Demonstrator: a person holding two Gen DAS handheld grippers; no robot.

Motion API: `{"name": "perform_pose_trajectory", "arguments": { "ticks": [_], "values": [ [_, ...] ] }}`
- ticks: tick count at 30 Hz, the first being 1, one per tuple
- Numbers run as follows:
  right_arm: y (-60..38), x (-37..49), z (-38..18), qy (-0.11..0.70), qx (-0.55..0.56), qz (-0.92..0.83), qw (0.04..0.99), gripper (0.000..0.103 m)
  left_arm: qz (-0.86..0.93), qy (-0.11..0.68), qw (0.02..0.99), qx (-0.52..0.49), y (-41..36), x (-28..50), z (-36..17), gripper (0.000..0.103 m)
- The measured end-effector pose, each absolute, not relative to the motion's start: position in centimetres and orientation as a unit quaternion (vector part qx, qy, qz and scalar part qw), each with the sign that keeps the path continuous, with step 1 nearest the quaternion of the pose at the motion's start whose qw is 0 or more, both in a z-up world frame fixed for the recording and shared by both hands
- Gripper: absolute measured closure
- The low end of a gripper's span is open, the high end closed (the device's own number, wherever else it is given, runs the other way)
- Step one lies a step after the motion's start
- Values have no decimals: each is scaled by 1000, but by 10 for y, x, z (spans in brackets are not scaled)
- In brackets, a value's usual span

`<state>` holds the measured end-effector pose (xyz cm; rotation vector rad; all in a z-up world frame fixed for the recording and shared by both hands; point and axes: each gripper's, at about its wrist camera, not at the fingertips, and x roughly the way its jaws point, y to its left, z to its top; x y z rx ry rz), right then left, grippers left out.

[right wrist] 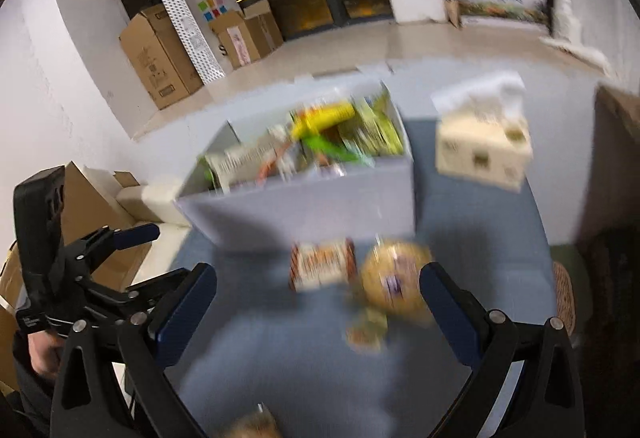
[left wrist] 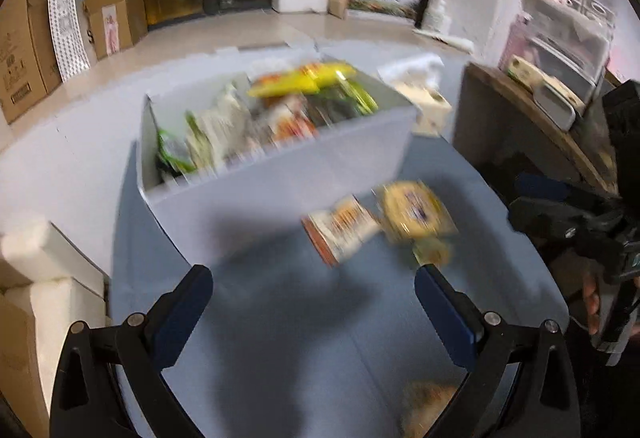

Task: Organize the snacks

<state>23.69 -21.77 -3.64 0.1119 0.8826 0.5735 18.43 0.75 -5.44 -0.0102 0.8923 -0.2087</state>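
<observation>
Blue pads are seen on the fingers of both tools, and both pairs of fingers are spread wide with nothing between them. The left gripper (left wrist: 314,288) is held above the blue tabletop (left wrist: 280,338), and the right gripper (right wrist: 318,288) is held above the same surface, further to the right. Each tool is caught at the edge of the other's view: the right one at the right side of the left wrist view, the left one at the left side of the right wrist view, gripped by a hand (right wrist: 42,356).

Nearest the cameras, a brownish packet (left wrist: 426,408) is cut off by the lower frame edge; its kind cannot be told through the blur. Further out, three loose snacks lie on the table close together: a white and orange packet (left wrist: 340,230), a round yellow packet (left wrist: 416,211) just to its right, and a small greenish packet (right wrist: 368,326) in front of the round one. All are blurred and no print can be read.

Behind them stands a pale grey box (left wrist: 280,185), filled with yellow, green, white and orange snack bags (left wrist: 276,113). To its right, apart from it, a cream tissue box (right wrist: 486,141) is seen on the table.

On the floor beyond, cardboard boxes (right wrist: 158,53) and a white paper bag (right wrist: 200,21) are lined against the wall.
</observation>
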Motion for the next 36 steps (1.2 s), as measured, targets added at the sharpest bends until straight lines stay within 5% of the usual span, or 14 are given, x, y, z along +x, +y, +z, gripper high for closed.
{"name": "perform_pose_trajectory", "arguments": {
  "ticks": [12, 24, 25, 27, 36],
  "values": [
    [-228, 190, -112, 469, 28, 247, 847, 0, -117, 474, 873, -2, -26, 112, -102, 0],
    [-194, 244, -145, 503, 1, 201, 840, 1, -139, 491, 860, 2, -44, 86, -117, 0],
    [-191, 248, -147, 506, 2, 206, 838, 14, -143, 493, 858, 7, -48, 85, -118, 0],
    [-185, 250, -148, 501, -29, 177, 847, 57, -148, 496, 856, 12, -53, 83, -120, 0],
    [-204, 237, -135, 492, -11, 197, 848, 57, -179, 519, 834, 50, -80, 78, -133, 0]
  ]
}}
